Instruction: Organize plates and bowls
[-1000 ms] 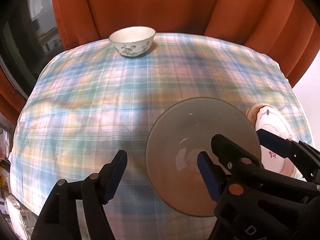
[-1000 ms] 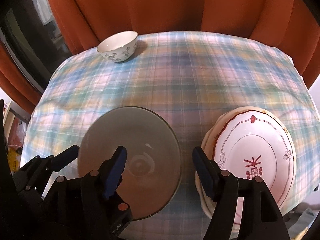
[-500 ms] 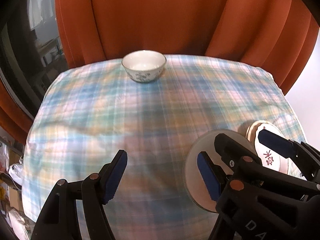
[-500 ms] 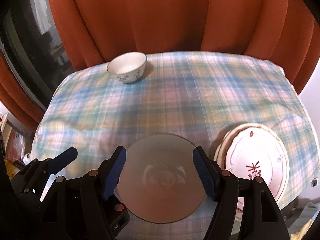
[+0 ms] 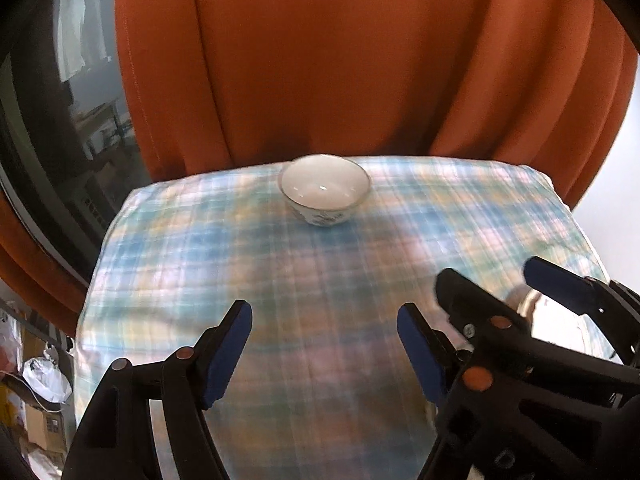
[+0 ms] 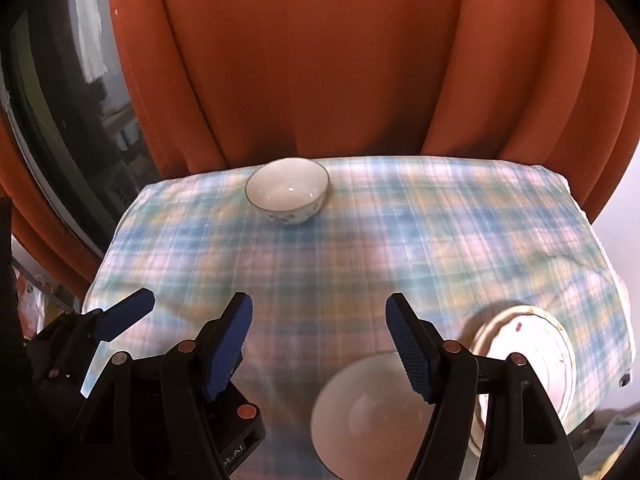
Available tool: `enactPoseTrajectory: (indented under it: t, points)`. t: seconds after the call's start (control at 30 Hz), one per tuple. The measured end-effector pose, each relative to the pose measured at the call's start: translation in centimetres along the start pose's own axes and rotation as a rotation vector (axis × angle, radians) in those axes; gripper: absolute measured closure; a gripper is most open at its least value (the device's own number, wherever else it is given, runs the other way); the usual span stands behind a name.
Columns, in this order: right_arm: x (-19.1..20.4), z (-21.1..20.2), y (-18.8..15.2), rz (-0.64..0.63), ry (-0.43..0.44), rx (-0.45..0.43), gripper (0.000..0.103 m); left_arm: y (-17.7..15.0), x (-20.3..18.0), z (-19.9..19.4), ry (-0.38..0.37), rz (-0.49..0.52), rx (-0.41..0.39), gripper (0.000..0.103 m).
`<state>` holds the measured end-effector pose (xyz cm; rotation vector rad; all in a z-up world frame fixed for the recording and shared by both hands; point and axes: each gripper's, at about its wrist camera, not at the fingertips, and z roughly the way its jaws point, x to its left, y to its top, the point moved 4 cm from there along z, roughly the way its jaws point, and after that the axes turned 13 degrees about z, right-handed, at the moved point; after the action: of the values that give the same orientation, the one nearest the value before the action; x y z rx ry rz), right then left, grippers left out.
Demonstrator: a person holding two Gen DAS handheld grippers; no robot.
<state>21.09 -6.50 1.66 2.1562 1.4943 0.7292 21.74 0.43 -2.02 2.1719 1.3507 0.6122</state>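
Left tool: the left tool point(image 5: 324, 344) sits at the bottom of its own view, blue pads spread wide with nothing between them; its far finger also shows at the lower left of the right wrist view

Right tool: the right tool point(image 6: 318, 344) fills the bottom of its view, likewise spread and empty; in the left wrist view it crosses the lower right corner

Small bowl: the patterned bowl point(image 6: 287, 191) stands upright at top centre of both views, on the far edge of the surface point(image 6: 360, 248), just in front of the orange curtain point(image 6: 320, 60); well apart from both tools

Glass bowl: a greyish bowl point(image 6: 360, 412) lies at bottom centre-right of the right wrist view, partly behind the right tool's finger; untouched by the pads

Plates: a stack of decorated plates point(image 6: 528, 344) at lower right, just beside the glass bowl; whether they touch cannot be told

Step in hand: probably fetching the far small bowl to join the others; this is a guess from the layout

Doing it well: approach level, one pad inside the rim and one outside; close gently, since glazed ware slips; lift straight before travelling; keep clear of the curtain; set it down softly into the glass bowl

Risk: both views are blurred, so fine alignment should wait until things are steady
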Motion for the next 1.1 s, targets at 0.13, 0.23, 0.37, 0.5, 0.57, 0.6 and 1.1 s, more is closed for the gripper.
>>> enactPoseTrajectory:
  t: [0.13,0.23,0.37,0.5,0.57,0.6,1.1]
  points:
    - [1.2,1.1,1.3,-0.035,-0.079,-0.031,0.027,1.0,1.7,1.2,0.057,0.0,0.003,0.026]
    - [2.2,1.7,2.4,-0.081,-0.086,-0.074,0.019,1.4,3.0,2.2,0.073,-0.037,0.012,0.026]
    - [2.6,3.2,4.0,-0.077,-0.049,-0.069,0.013,2.6,4.2,3.7,0.074,-0.09,0.02,0.026]
    - [2.8,5.2,5.5,-0.052,0.016,-0.035,0.013,4.3,4.5,5.2,0.071,-0.106,0.017,0.026]
    - [2.8,6.3,6.3,-0.043,0.032,-0.028,0.013,5.1,4.6,6.1,0.098,-0.121,0.025,0.026]
    - [2.8,6.9,6.8,-0.042,0.038,-0.023,0.013,5.5,4.7,6.5,0.104,-0.127,0.029,0.026]
    - [1.7,17.3,12.0,0.044,0.095,0.019,0.023,9.3,6.4,15.6,0.151,-0.217,0.092,0.033]
